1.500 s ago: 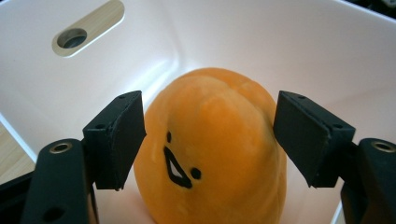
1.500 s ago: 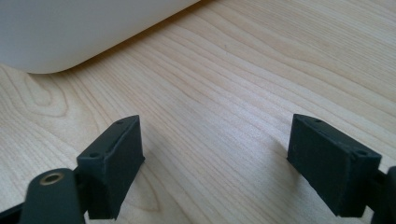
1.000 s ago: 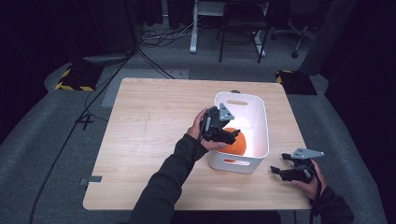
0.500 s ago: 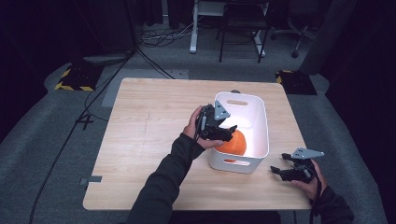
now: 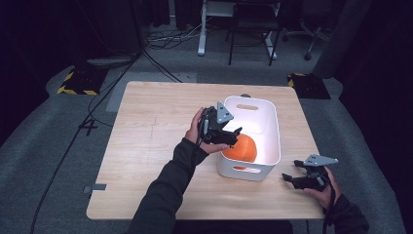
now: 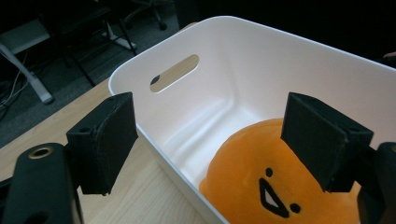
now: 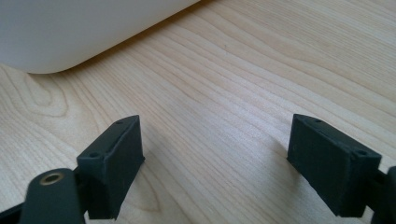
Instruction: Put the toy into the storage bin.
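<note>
The left gripper (image 5: 233, 135), held in the person's left hand (image 5: 197, 132), is hovering over the near-left rim of the white plastic tub with oval handle slots (image 5: 271, 126), near the middle of the high view. Its fingers (image 6: 103, 140) have just been opening and are standing apart with nothing pressed between them. In the left gripper view, the round orange soft toy with a drawn face (image 6: 266, 186) is lying on the tub's floor at the lower right of the frame, below and beyond the right finger and clear of both. The toy is resting against the tub's near wall, which in the high view puts it just right of and under the fingertips. It looks nearly round, so no long axis seems to govern the approach. The right gripper (image 5: 292, 178) is sitting low on the wooden tabletop (image 5: 156, 112) at the lower right of the high view, outside the tub, with its fingers (image 7: 114, 163) spread wide over bare wood. The left hand is clearly the nearer one, so any further handling of the toy would likely fall to it, reaching down and to the right.
</note>
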A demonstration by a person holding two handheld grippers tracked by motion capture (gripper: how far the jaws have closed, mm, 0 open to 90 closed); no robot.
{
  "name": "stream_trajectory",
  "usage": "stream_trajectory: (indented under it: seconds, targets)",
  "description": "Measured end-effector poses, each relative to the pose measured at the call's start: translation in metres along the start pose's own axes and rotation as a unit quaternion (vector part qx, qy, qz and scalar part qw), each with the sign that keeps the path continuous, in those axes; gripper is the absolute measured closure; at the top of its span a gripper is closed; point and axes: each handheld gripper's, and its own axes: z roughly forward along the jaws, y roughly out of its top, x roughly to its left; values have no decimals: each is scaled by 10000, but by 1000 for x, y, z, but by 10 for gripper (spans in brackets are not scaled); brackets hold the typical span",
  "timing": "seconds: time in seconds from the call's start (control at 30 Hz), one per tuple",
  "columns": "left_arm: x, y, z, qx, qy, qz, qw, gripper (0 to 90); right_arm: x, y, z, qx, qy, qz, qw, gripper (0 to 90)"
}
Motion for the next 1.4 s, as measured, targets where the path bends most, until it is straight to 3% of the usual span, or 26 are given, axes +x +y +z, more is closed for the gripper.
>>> stream_trajectory:
  seconds: [0.8,0.83,1.3,1.4]
  targets:
    - [18,-8,-17,137,261,50,9996,182,0,0,0,0,0,-2,10000,182]
    - [18,-9,-20,175,355,50,9992,182,0,0,0,1,0,0,10000,182]
    - [30,-21,-33,352,486,50,9982,183,0,0,0,0,-1,-2,10000,182]
    - [32,-24,-35,358,616,91,9974,183,0,0,0,0,-1,0,10000,182]
